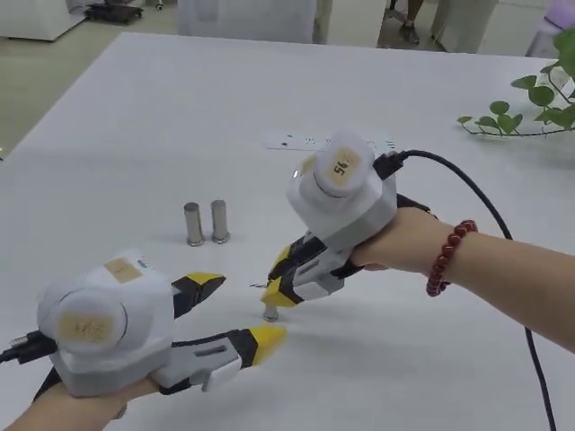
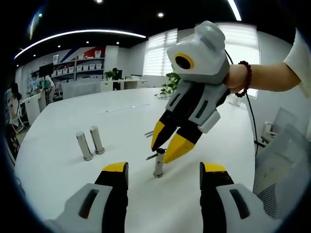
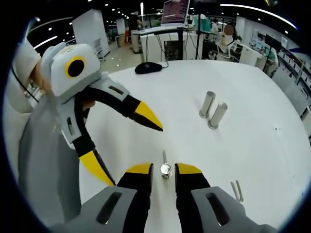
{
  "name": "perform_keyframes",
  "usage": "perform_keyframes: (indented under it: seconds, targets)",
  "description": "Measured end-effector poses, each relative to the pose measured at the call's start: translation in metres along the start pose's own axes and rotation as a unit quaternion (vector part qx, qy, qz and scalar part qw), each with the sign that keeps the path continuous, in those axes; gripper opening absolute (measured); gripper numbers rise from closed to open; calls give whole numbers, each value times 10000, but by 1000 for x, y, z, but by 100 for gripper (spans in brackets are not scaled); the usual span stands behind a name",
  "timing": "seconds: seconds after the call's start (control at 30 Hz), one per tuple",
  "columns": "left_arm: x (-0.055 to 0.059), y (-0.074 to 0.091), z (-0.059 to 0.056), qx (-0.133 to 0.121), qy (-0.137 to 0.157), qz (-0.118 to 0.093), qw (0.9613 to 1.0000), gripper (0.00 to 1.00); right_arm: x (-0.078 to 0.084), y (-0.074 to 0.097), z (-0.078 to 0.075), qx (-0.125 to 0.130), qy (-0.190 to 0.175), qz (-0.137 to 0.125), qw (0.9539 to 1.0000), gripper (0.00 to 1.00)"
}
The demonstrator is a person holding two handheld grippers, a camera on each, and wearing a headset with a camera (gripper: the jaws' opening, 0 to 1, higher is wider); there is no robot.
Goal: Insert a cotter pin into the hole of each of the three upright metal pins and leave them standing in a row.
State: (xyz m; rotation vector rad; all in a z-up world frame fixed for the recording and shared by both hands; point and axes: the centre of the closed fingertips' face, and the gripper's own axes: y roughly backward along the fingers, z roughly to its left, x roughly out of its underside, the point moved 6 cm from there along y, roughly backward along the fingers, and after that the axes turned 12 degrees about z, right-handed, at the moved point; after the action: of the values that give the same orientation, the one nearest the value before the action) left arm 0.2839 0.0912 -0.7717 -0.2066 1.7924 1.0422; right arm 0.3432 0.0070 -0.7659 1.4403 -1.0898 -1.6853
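Steel and half hidden: in the head view your right gripper (image 1: pixel 277 294) covers the top of the 3rd metal pin (image 1: pixel 269 313), so only its foot shows on the white worktop (image 1: pixel 162 126). The left gripper view gives you what that view lacks. It shows the cotter pin (image 2: pixel 151 156), a thin wire sticking sideways out of the pin's head. How far it passes through the hole is too small to tell.

The right gripper view looks down on the pin's round top between that gripper's jaws. They stand narrowly apart, with a sliver of space on each side, and grip nothing. Your left gripper (image 1: pixel 234 308) hovers close by, jaws spread wide with nothing between them.

The other 2 metal pins (image 1: pixel 193 223) stand upright side by side, well apart from the 3rd. Their holes cannot be made out.

The right gripper view also shows spare cotter pins (image 3: pixel 235 191) lying on the worktop near its edge, and a black computer mouse (image 3: pixel 148 68) far off. A red bead bracelet (image 1: pixel 449 256) circles your right wrist.
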Motion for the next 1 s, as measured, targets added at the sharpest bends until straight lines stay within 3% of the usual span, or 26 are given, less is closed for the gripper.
perform_keyframes:
  seconds: [0.33, 1.0]
  targets:
    - [-4, 21, -4, -57, -81, -66, 9999, 61, 1, -5, -1, 76, 135, -45, 9999, 14]
    - [0, 40, -2, -298, -96, -73, 9995, 61, -1, -10, -3, 61, 359, 80, 9993, 11]
